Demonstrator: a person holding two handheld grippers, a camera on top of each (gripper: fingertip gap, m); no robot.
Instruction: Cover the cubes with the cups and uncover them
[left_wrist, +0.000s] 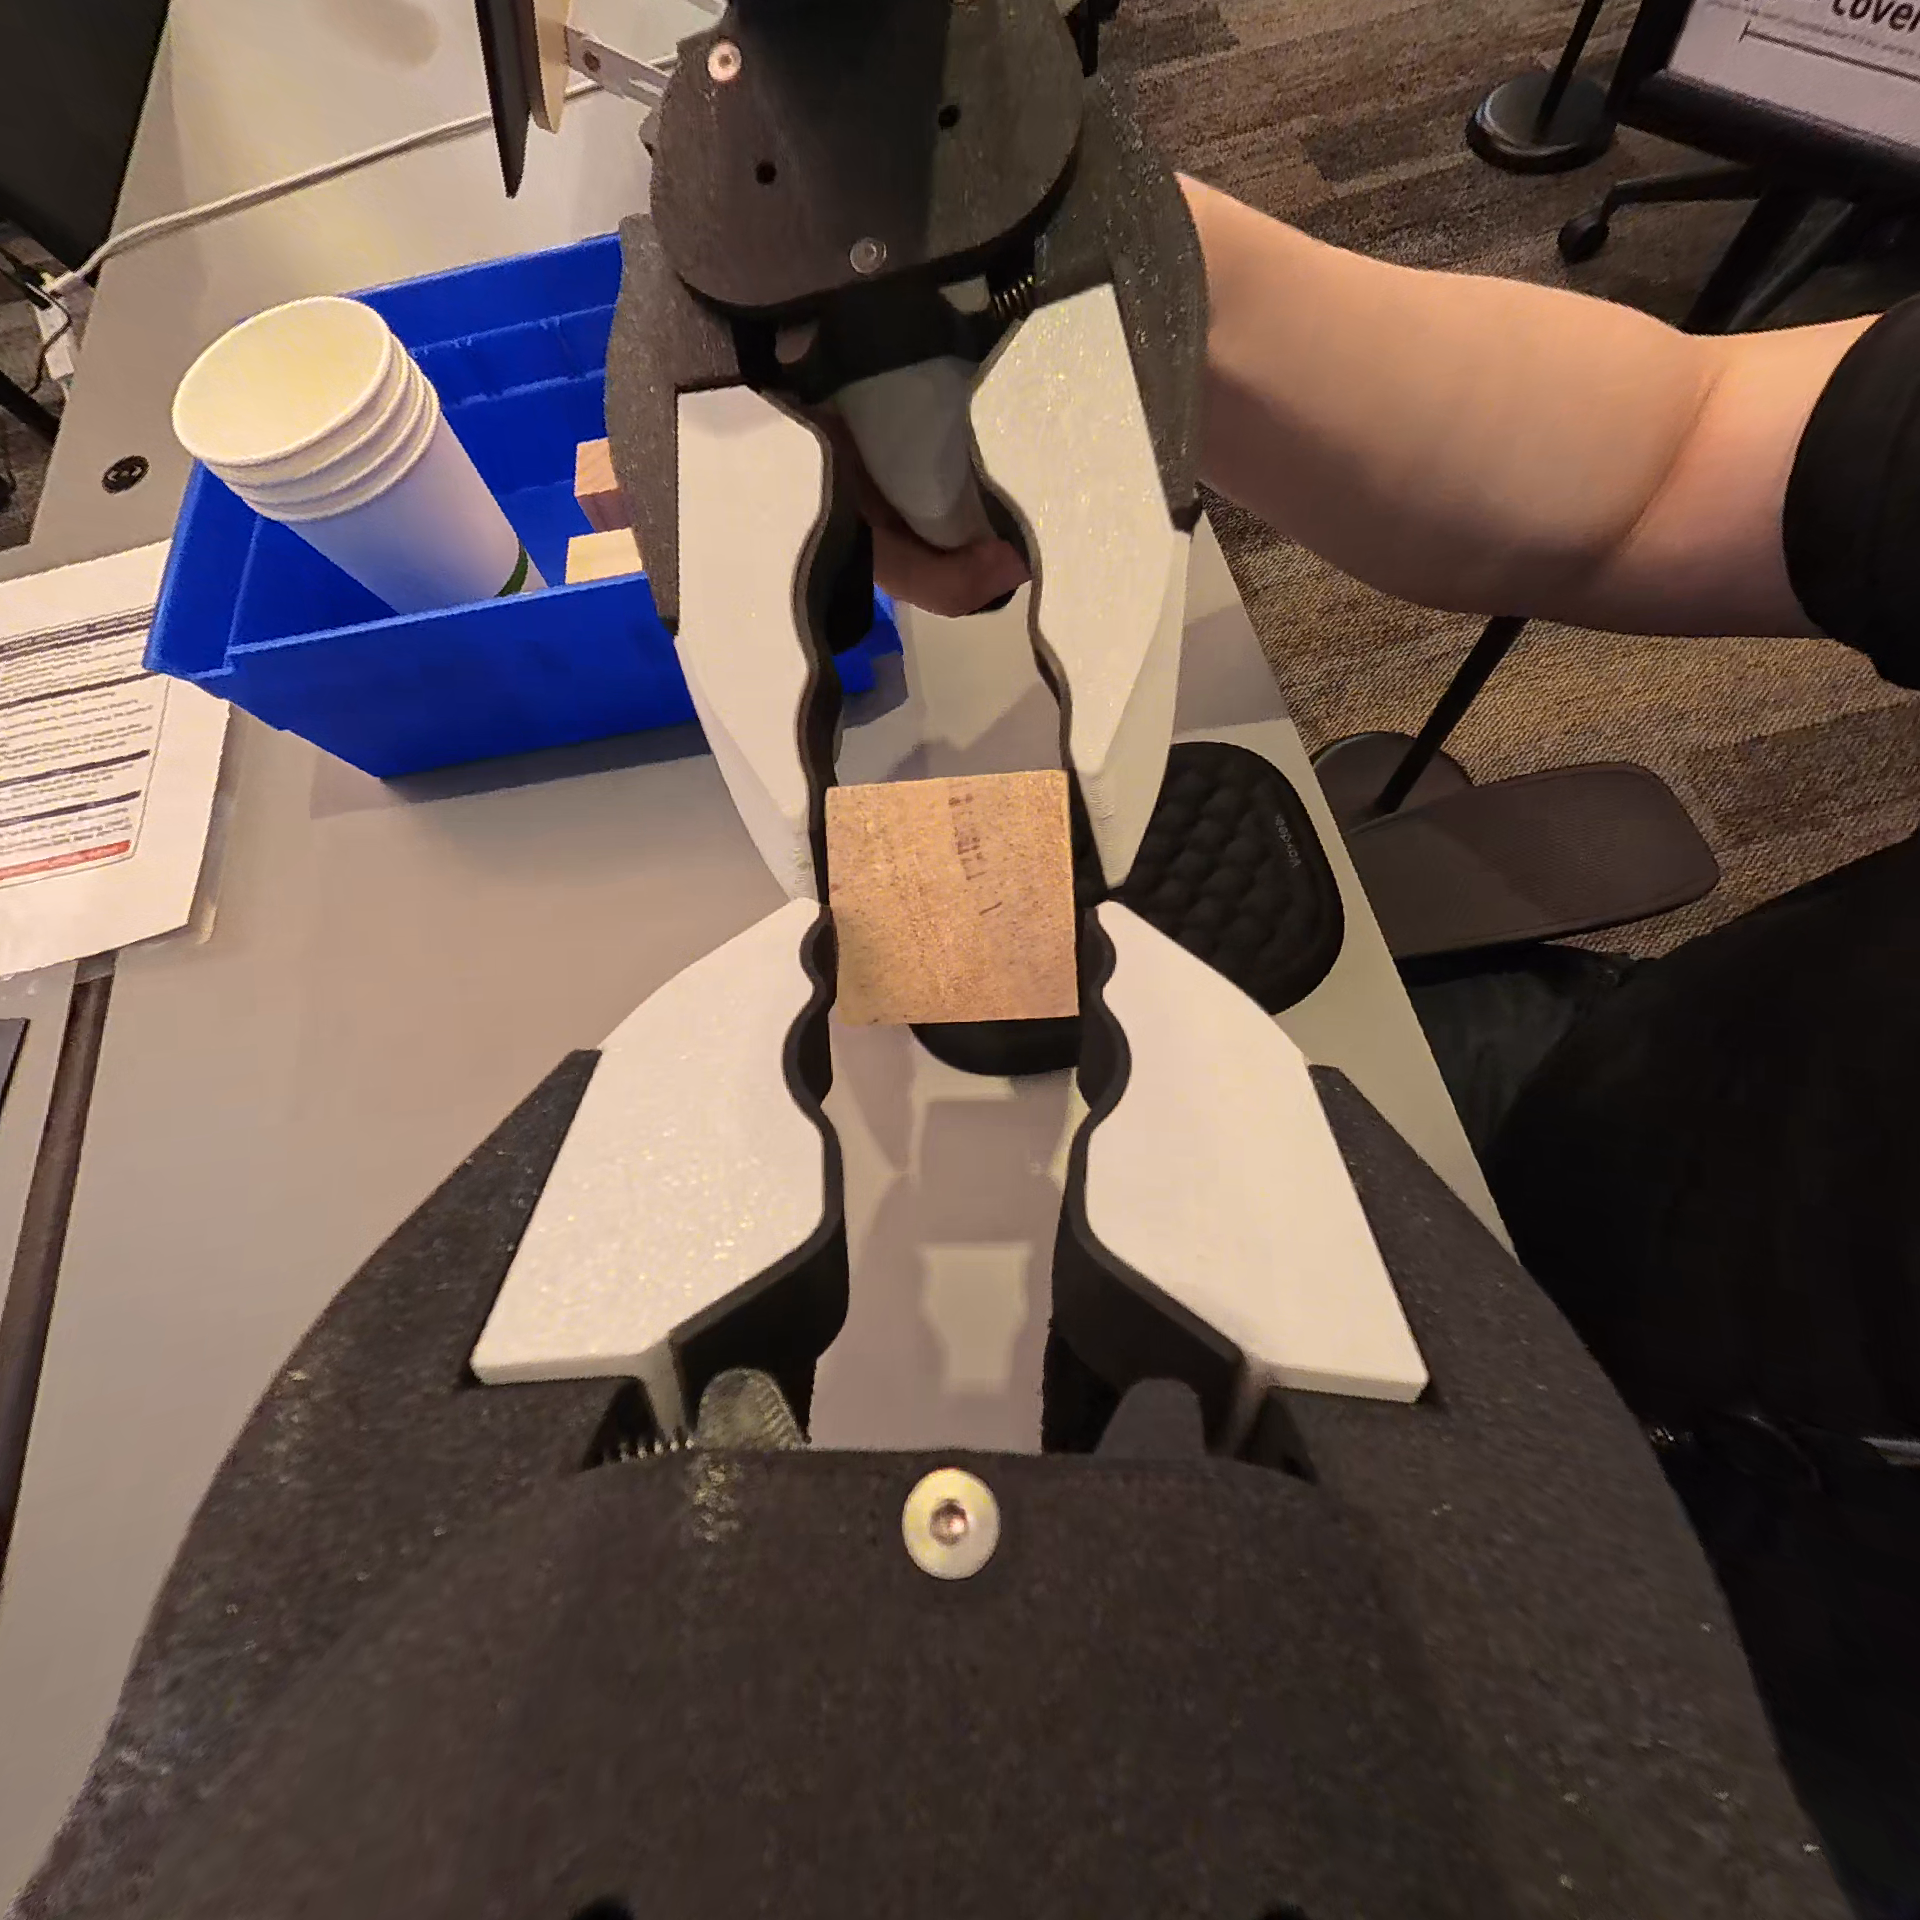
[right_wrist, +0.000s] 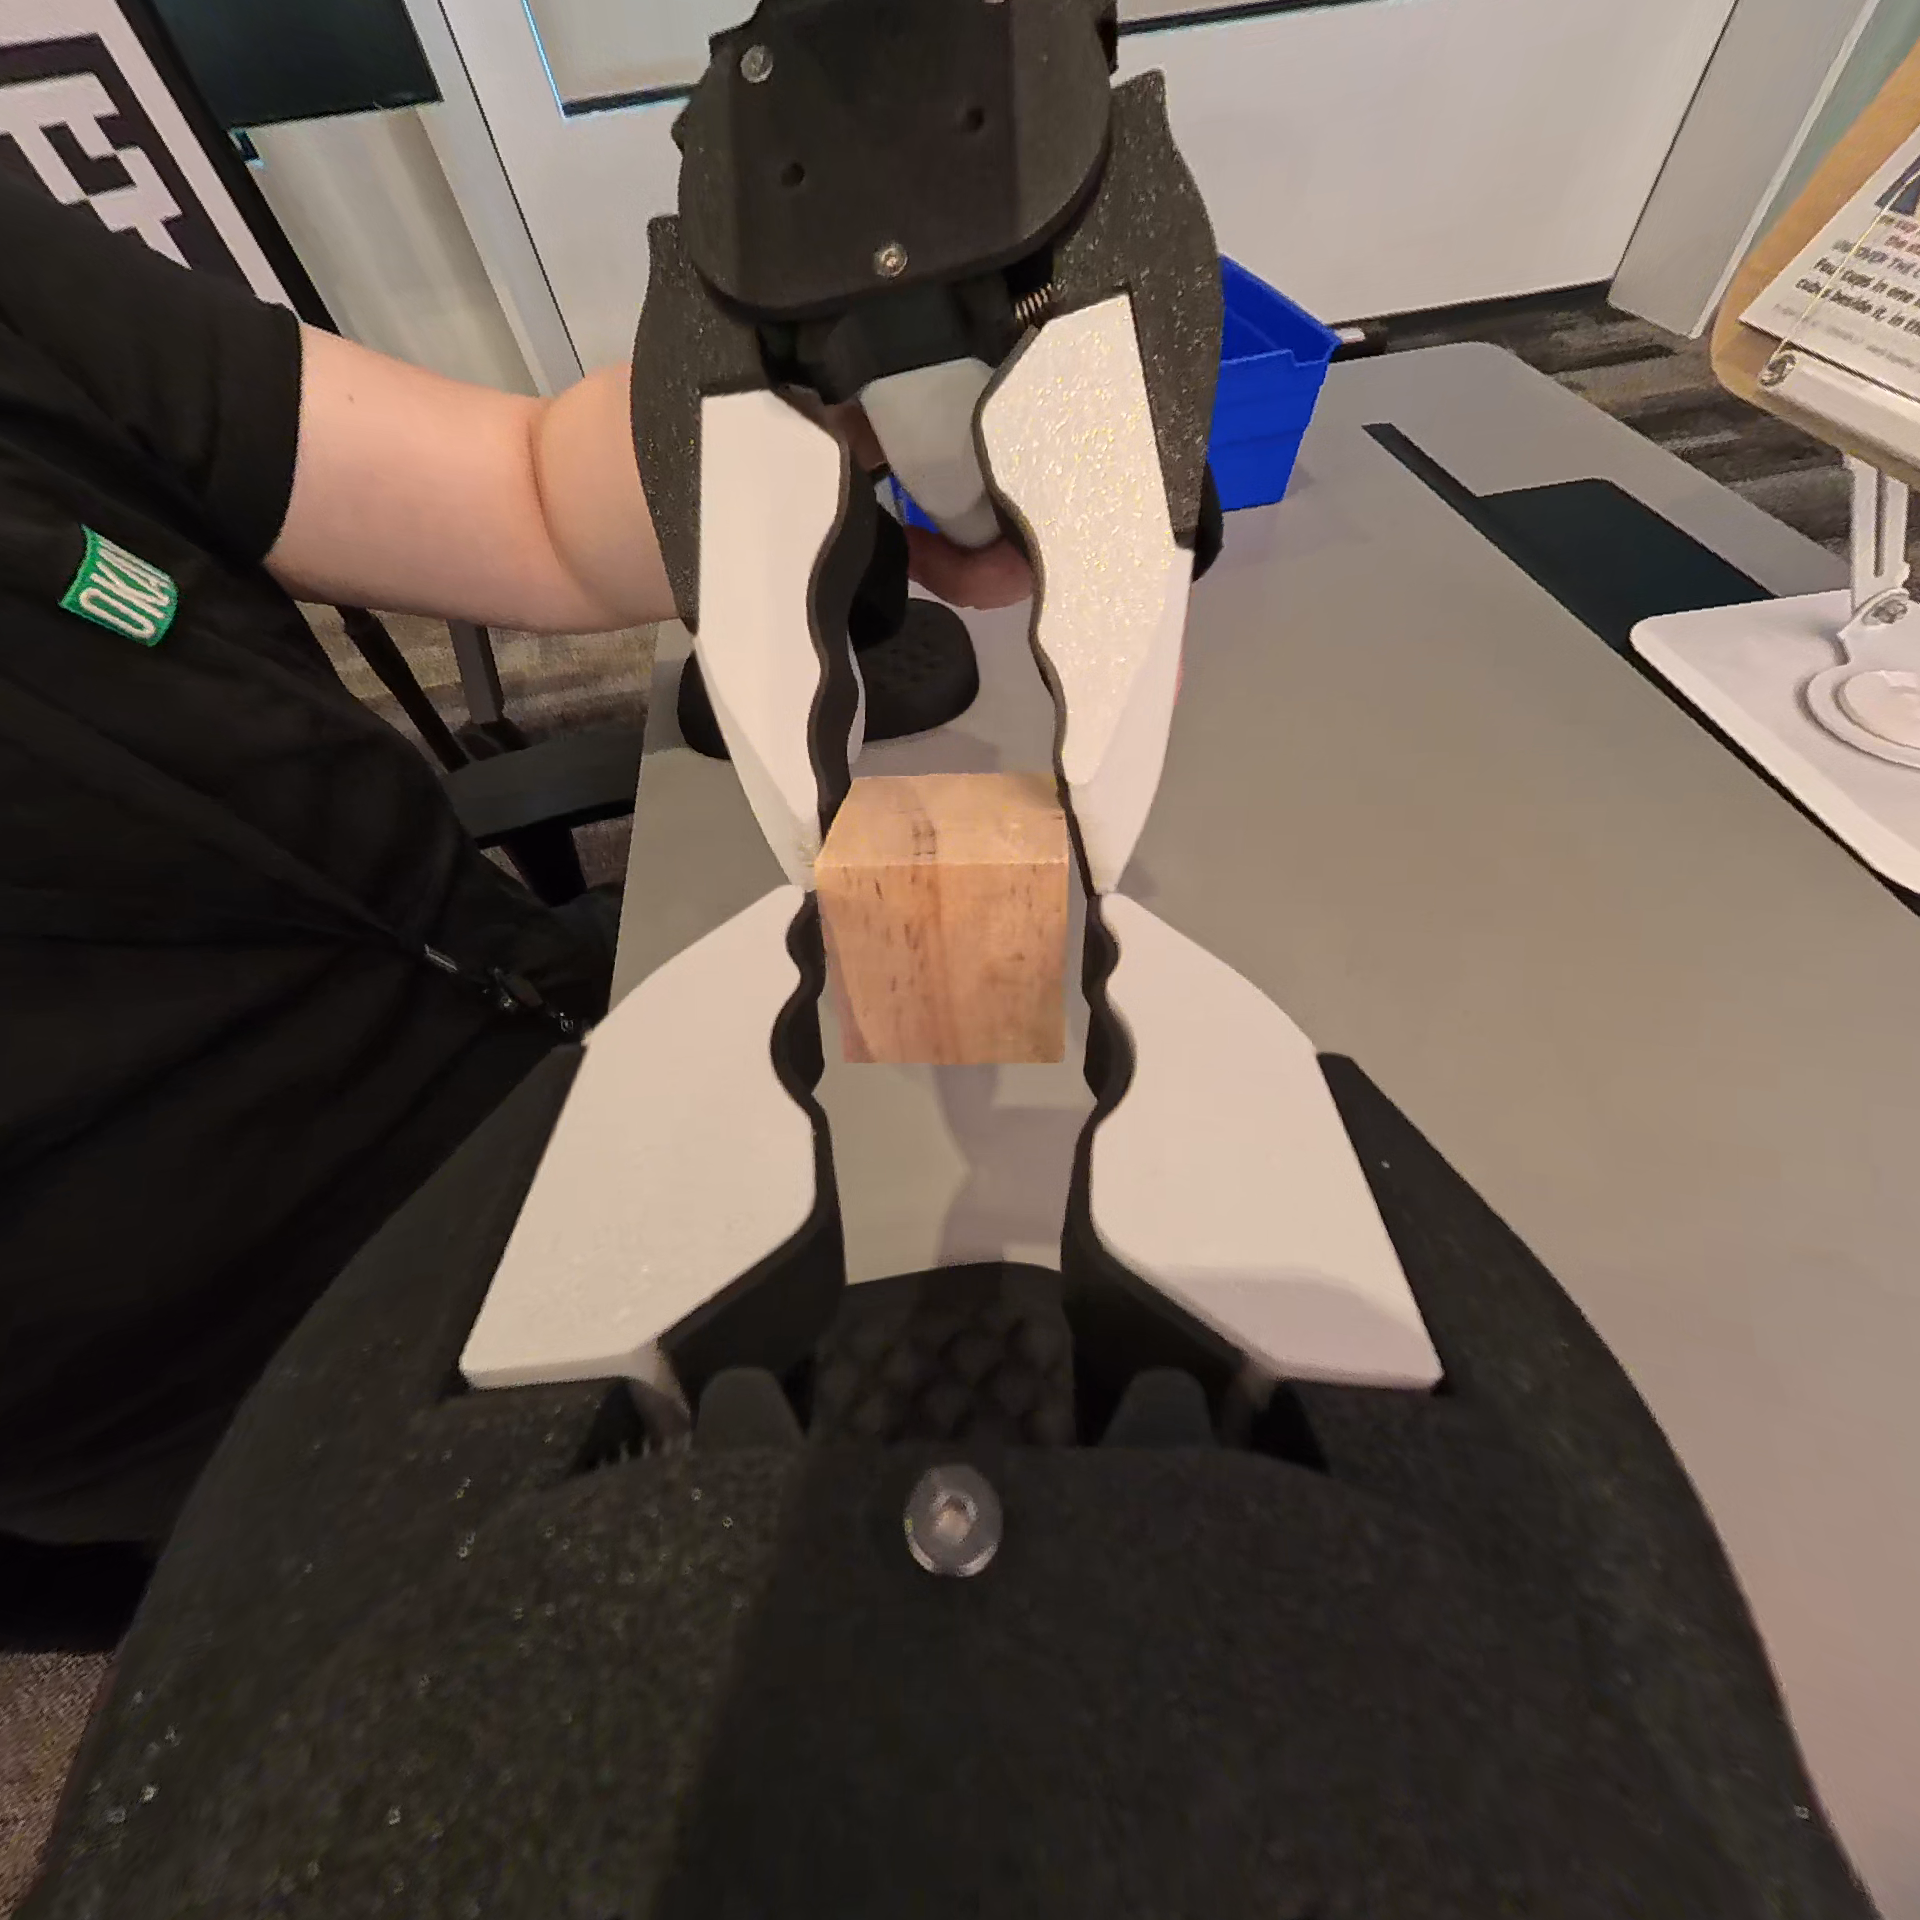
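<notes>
The cube (right_wrist: 951, 925) is bare wood, grain showing, its end face rough. Both tools wear grainy matt black bodies with smooth white fingers (left_wrist: 686, 1174). The bench (left_wrist: 416, 935) is smooth grey; the bin (left_wrist: 436, 686) is glossy blue plastic; the cups (left_wrist: 343, 436) are white paper.

Dark stamped marks were seen on the wooden cube (left_wrist: 951, 899), printed lines on the white paper sheet (left_wrist: 78, 758), lettering on a green sleeve patch (right_wrist: 123, 592).
</notes>
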